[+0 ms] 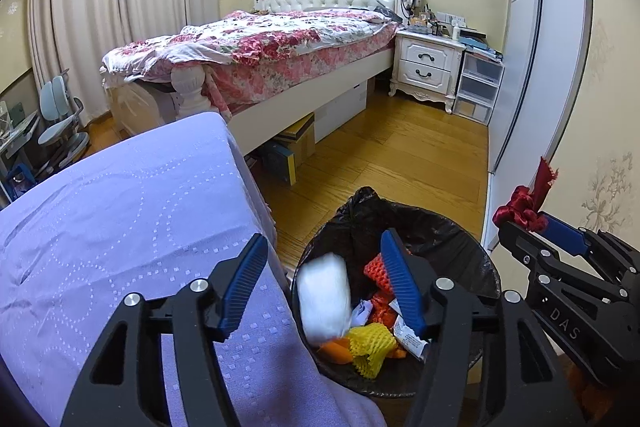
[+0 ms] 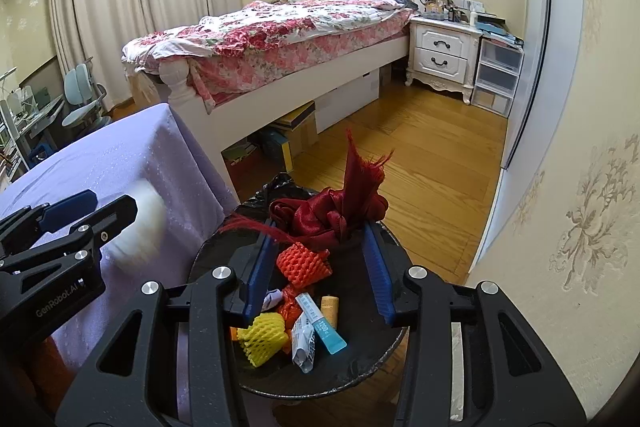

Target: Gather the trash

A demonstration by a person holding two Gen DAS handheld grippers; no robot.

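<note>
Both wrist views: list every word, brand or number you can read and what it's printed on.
"DAS" on the body of the right gripper, seen from the left wrist.
"GenRobot.AI" on the body of the left gripper, seen from the right wrist.
"1200", followed by small unclear characters, on the blue end of a wrapper in the trash bin.
Print on the white wrapper in the bin is too small to read.
</note>
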